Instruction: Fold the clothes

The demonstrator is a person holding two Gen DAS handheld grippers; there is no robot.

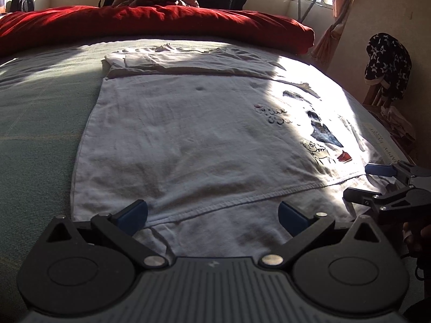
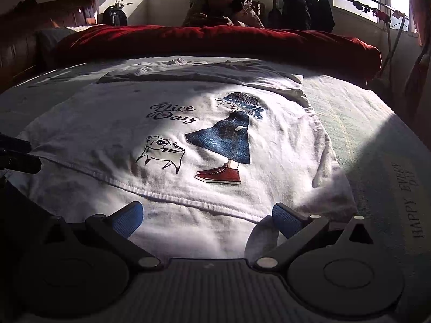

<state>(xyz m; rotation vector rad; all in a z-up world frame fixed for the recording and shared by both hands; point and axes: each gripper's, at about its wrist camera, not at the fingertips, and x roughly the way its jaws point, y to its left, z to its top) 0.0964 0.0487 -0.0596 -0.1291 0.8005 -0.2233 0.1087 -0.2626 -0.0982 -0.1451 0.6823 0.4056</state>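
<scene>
The white T-shirt (image 2: 188,123) lies flat on the bed (image 1: 35,140), its hem just in front of the left claw (image 1: 212,212) and right claw (image 2: 207,218), both wide open and empty, so next each should probably close on the hem.

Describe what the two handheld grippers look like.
Both the left gripper and the right gripper match: black angular linkage arms with silver round rivets, blue ribbed finger pads, and a dark grey ribbed body with two round black discs.
</scene>
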